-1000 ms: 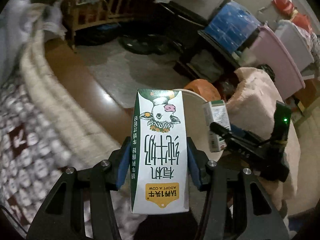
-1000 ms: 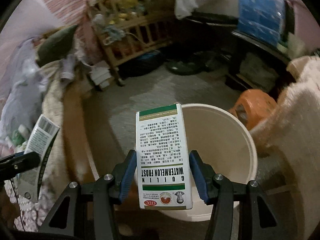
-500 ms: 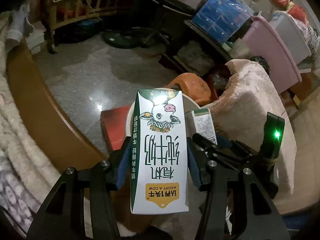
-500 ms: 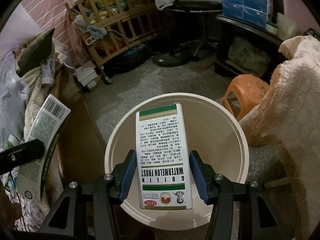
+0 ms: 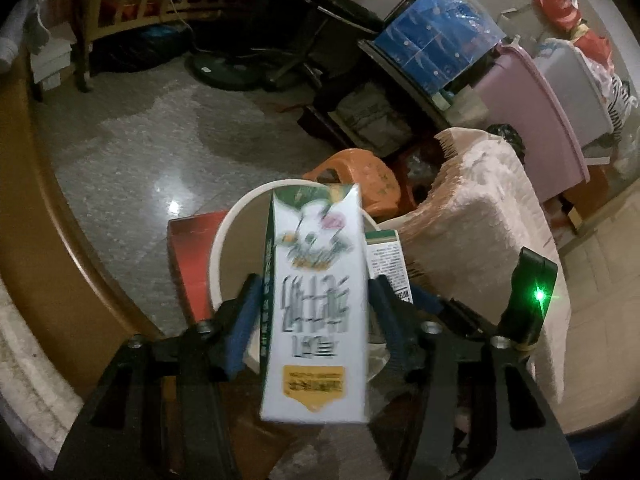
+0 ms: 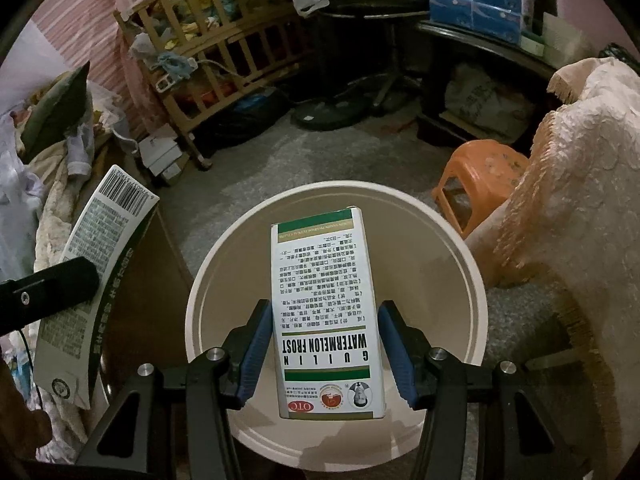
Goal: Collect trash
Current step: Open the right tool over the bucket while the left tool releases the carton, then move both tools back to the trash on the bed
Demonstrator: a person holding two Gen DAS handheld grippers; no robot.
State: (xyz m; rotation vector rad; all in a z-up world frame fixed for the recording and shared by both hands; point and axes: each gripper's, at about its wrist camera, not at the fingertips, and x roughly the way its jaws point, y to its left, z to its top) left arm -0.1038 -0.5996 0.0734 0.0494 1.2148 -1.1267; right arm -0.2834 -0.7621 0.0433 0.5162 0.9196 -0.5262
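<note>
A white milk carton (image 5: pixel 316 312) with a cow print hangs blurred between the pads of my left gripper (image 5: pixel 315 292), whose jaws are opening. A thin gap shows on each side of the carton. Below it stands the cream bucket (image 5: pixel 224 236). My right gripper (image 6: pixel 324 308) is shut on a white and green medicine box (image 6: pixel 324 280), held over the mouth of the bucket (image 6: pixel 320 190). The right wrist view shows the milk carton (image 6: pixel 100 260) at the left, beside a black finger (image 6: pixel 48 292) of the left gripper. The medicine box (image 5: pixel 386 256) peeks out behind the carton.
An orange plastic stool (image 6: pixel 480 168) stands behind the bucket. A pink blanket-draped seat (image 6: pixel 580 200) rises at the right. A red box (image 5: pixel 192 248) lies left of the bucket. A wooden crib (image 6: pixel 208 40) and a fan base (image 6: pixel 332 112) stand farther back.
Both grippers moved forward and down until they hang over the bucket. The left jaws have spread off the milk carton, which now looks blurred. The right grip is unchanged.
</note>
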